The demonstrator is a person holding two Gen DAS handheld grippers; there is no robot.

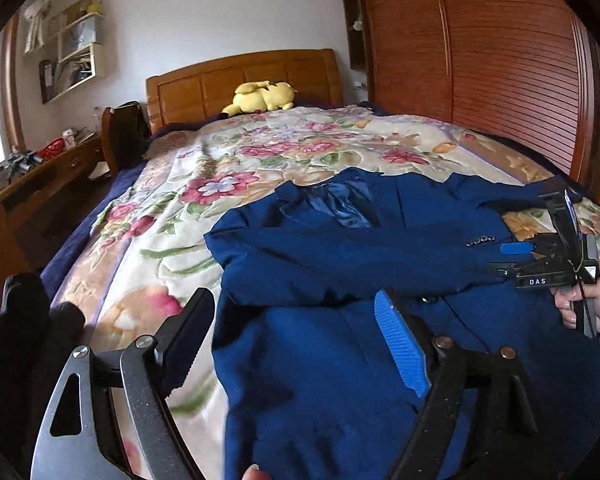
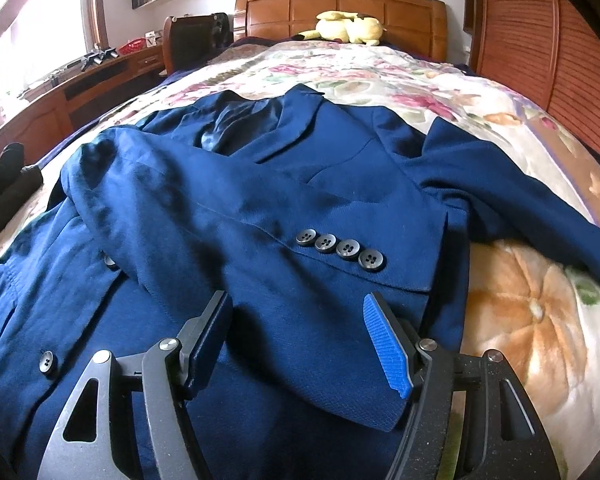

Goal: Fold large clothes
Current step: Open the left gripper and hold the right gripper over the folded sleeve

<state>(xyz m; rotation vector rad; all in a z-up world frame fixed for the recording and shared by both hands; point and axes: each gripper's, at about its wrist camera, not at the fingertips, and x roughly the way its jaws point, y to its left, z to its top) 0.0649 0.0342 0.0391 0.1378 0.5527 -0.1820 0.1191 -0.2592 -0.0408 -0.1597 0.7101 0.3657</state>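
Jaws of both grippers stand apart, gripping nothing. Left gripper [image 1: 296, 344] and right gripper [image 2: 300, 344] hover over the blue jacket [image 2: 228, 200] (one sleeve folded across) on the bed [image 2: 532, 300].

A bed [image 1: 260, 168] is being backed by a wooden headboard [image 1: 244, 80], flanked by a slatted wardrobe [image 1: 500, 60]; daylight is being admitted through a window [image 2: 32, 12].

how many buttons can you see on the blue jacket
6: four in a row on the folded sleeve cuff, one half tucked under that sleeve, one on the front panel at lower left. Others may be hidden under folds.
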